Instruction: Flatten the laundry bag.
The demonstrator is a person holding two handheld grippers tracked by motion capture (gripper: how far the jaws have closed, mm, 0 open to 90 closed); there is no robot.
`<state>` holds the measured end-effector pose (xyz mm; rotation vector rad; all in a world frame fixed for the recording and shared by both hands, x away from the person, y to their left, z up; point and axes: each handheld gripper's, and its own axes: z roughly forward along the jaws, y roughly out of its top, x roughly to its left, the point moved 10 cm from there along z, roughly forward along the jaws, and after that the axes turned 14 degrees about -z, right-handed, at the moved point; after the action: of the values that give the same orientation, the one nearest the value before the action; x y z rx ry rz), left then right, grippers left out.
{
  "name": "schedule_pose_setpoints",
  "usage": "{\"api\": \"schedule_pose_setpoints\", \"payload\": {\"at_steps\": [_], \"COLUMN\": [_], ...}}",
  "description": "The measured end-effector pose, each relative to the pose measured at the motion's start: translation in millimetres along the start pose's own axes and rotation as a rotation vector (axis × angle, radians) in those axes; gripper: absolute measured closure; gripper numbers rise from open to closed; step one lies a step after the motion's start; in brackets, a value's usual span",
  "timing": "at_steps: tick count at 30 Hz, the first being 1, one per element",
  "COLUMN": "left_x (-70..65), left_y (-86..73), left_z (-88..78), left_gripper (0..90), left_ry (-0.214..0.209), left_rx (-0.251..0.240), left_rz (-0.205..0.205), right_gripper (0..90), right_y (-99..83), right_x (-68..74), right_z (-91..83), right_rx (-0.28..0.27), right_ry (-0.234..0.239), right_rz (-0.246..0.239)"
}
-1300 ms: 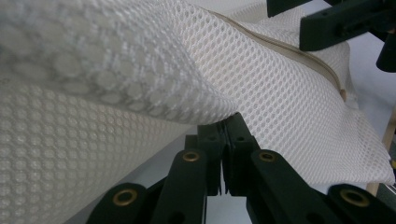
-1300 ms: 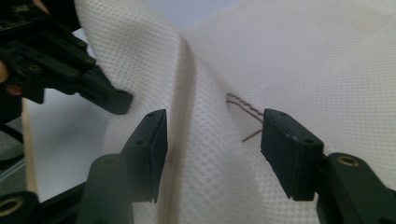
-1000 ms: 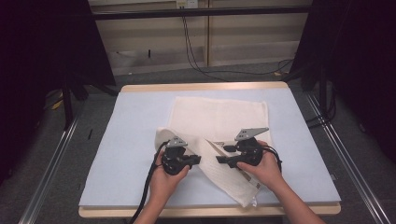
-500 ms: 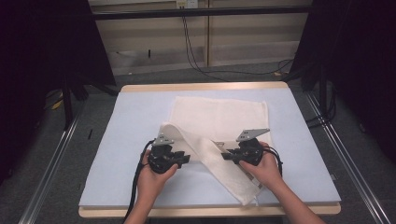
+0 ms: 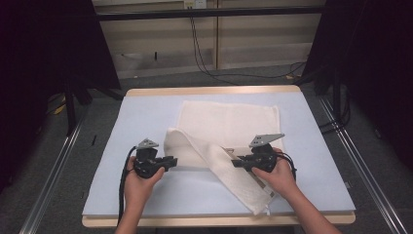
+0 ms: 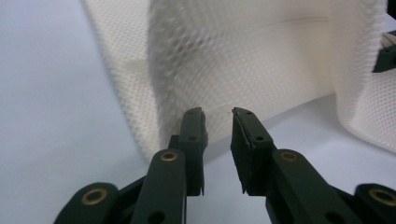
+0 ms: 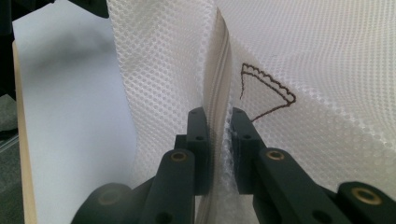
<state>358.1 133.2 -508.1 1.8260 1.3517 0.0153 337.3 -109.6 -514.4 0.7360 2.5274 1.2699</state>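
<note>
Folding a white towel (image 5: 229, 131) on the pale blue tabletop (image 5: 141, 117).
My right tool (image 7: 215, 122) pinches the towel's folded edge; my left tool (image 6: 217, 122), its jaws just closing and slightly apart with nothing between them, sits beside the raised fold.

No text, label, brand or number can be read anywhere; the towel (image 7: 327, 70) bears only a brown stitched triangle outline
</note>
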Motion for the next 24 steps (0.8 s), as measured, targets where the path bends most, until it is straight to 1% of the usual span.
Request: {"api": "schedule_pose_setpoints", "payload": {"at_steps": [1,2,3,4,5,6,7,8,9,11,12,13,16,17,18,19,20,21,22,23,24], "left_x": [3.5,3.5,7.1,11.4,20.8,24.9,29.0,29.0,32.9,37.3,40.4,43.9,47.0,47.9,49.7,51.4,52.2,53.6,53.6,53.7,54.7], "left_y": [1.1,1.1,1.7,3.0,5.6,6.8,7.8,7.8,9.3,10.8,11.6,12.4,12.9,14.0,15.0,16.8,16.7,16.6,16.6,16.8,16.9], "left_z": [-2.0,-2.0,-4.2,-6.9,-12.8,-15.9,-18.7,-18.7,-20.8,-23.1,-23.5,-22.5,-21.8,-21.3,-21.5,-20.9,-20.7,-20.5,-20.5,-19.2,-17.2], "left_gripper": [72.3,72.0,70.9,70.9,68.5,67.9,67.5,66.4,66.4,64.5,60.8,62.0,60.8,58.6,58.6,53.0,52.9,52.8,52.1,52.1,51.2], "left_ry": [0.005,0.005,0.008,0.020,0.050,0.058,0.065,0.065,0.081,0.088,0.100,0.104,0.107,0.108,0.114,0.115,0.110,0.116,0.116,0.116,0.114], "left_rx": [-0.008,-0.008,-0.008,-0.016,-0.030,-0.039,-0.045,-0.045,-0.058,-0.065,-0.068,-0.065,-0.062,-0.069,-0.074,-0.086,-0.082,-0.079,-0.079,-0.083,-0.081], "left_rz": [-0.007,-0.007,-0.012,-0.016,-0.016,-0.025,-0.025,-0.025,-0.034,-0.046,-0.041,-0.056,-0.049,-0.055,-0.049,-0.057,-0.055,-0.053,-0.053,-0.064,-0.074], "right_gripper": [81.7,81.7,81.7,81.7,81.7,81.7,81.7,81.7,81.7,81.6,81.6,81.6,81.4,80.8,80.8,79.2,78.4,76.7,76.7,73.7,65.9], "right_y": [-0.1,-0.1,-0.1,-0.1,-0.1,-0.2,-0.1,-0.1,-0.2,-0.3,0.2,0.2,0.4,0.8,0.8,1.3,1.3,1.4,1.4,2.0,4.8], "right_x": [0.2,0.2,0.7,0.7,1.0,1.2,1.5,1.5,1.9,3.2,4.9,6.3,8.5,11.3,11.3,14.9,17.7,19.9,19.9,21.8,24.9], "right_z": [-0.4,-0.4,-1.4,-1.4,-1.9,-2.0,-2.0,-2.0,-1.8,-2.0,-2.5,-3.0,-4.4,-5.7,-5.7,-7.3,-7.7,-8.5,-8.5,-9.0,-10.9], "right_rx": [-0.002,-0.002,-0.005,-0.005,-0.008,-0.007,-0.008,-0.008,-0.008,-0.005,-0.007,-0.007,-0.007,-0.006,-0.006,-0.006,-0.003,-0.001,-0.001,-0.003,-0.014], "right_ry": [0.002,0.002,0.006,0.006,0.008,0.010,0.011,0.011,0.015,0.023,0.030,0.039,0.049,0.060,0.060,0.079,0.099,0.111,0.111,0.119,0.139], "right_rz": [-0.004,-0.004,-0.005,-0.005,-0.003,-0.006,-0.008,-0.008,-0.013,-0.021,-0.026,-0.033,-0.042,-0.053,-0.053,-0.054,-0.056,-0.059,-0.059,-0.061,-0.049]}}
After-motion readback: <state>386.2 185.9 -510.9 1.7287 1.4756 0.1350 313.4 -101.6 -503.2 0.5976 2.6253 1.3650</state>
